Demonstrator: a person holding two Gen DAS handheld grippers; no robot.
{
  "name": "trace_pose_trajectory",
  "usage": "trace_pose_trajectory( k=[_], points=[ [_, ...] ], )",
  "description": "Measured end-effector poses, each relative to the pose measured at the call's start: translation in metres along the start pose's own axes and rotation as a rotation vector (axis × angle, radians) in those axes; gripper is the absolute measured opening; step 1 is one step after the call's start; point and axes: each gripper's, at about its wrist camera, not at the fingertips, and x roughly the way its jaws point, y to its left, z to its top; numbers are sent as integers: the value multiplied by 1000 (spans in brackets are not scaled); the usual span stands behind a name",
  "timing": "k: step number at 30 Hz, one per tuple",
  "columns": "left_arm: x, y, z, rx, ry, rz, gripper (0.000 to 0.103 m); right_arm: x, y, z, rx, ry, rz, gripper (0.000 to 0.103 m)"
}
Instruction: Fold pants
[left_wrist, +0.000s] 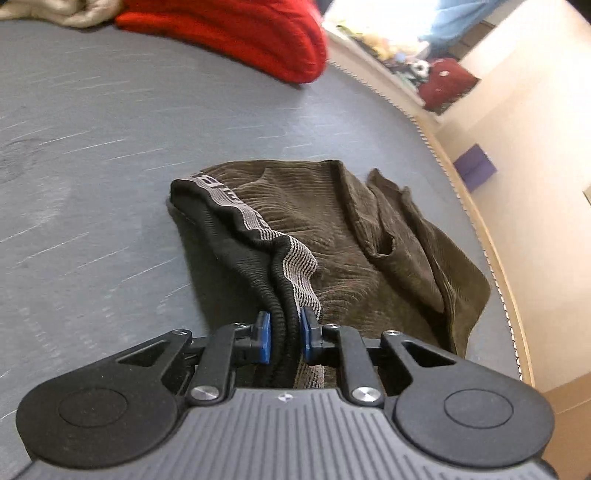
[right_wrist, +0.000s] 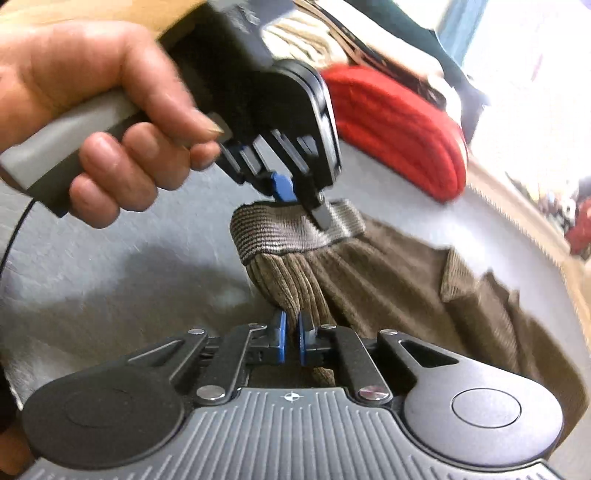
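Observation:
Brown corduroy pants with a grey and black elastic waistband lie crumpled on a grey table. My left gripper is shut on the bunched waistband, its blue pads pressing the black ribbed edge from both sides. In the right wrist view my right gripper is shut on a fold of the corduroy just below the waistband. The left gripper, held by a hand, grips the waistband's top edge just above and beyond it. The cloth hangs lifted between both grips.
A red knitted garment and a beige cloth lie at the table's far side. The table's right edge curves close beside the pants, with a light floor and a purple block beyond. Bare grey surface spreads to the left.

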Motion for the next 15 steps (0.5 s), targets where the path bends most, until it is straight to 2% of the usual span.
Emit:
trace_pose_trajectory(
  k=[5,8,11,13,15],
  points=[
    [-50,31,8,32,23,46,15,-18,42,26,-53,-21,81,6],
    [-73,70,-2,-51,23,78,15,-25,71,40,-54,-38,161,6],
    [-84,104,-11,-128,59,129,11,-26,103,50,-75,-41,229,6],
    [-93,111,-13,-98,60,169,0,-23,123,53,-106,-24,265,6],
    [-99,114,-12,-66,66,235,0,-19,140,50,-134,-5,287,0]
  ],
)
